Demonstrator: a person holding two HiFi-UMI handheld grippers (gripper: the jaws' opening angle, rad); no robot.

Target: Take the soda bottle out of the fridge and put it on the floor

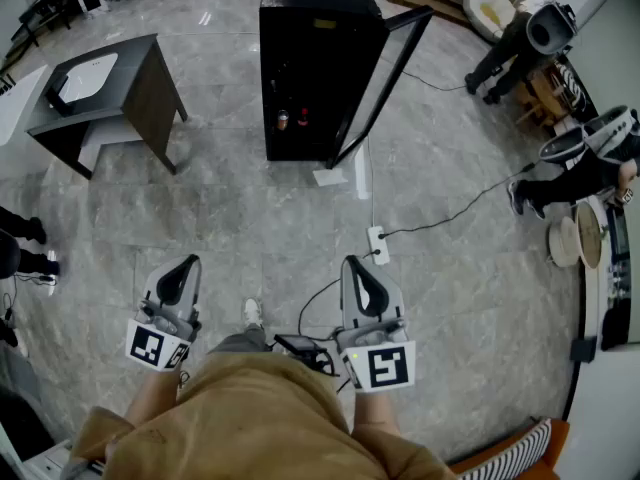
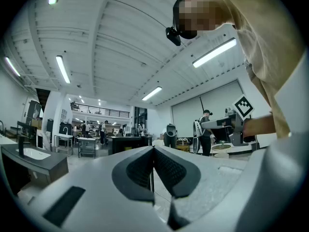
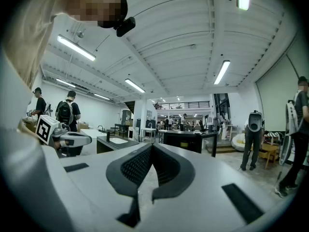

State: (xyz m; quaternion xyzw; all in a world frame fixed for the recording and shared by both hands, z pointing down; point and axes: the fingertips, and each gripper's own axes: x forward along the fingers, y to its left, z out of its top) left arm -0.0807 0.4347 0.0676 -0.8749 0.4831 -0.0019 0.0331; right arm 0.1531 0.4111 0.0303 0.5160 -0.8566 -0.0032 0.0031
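Fridge (image 1: 318, 63): open, well ahead.
Soda bottle (image 1: 283, 120): low inside, beside 2nd item (image 1: 303, 118); which is which unclear.
L gripper (image 1: 184, 268): jaws together, empty.
R gripper (image 1: 358, 266): same.
Tip: approach first, open jaws pre-reach, grip mid-body.

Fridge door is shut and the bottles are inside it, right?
Not quite. The fridge door is open, not shut: in the head view it stands swung out to the right of the fridge. The bottles are inside it, low down.
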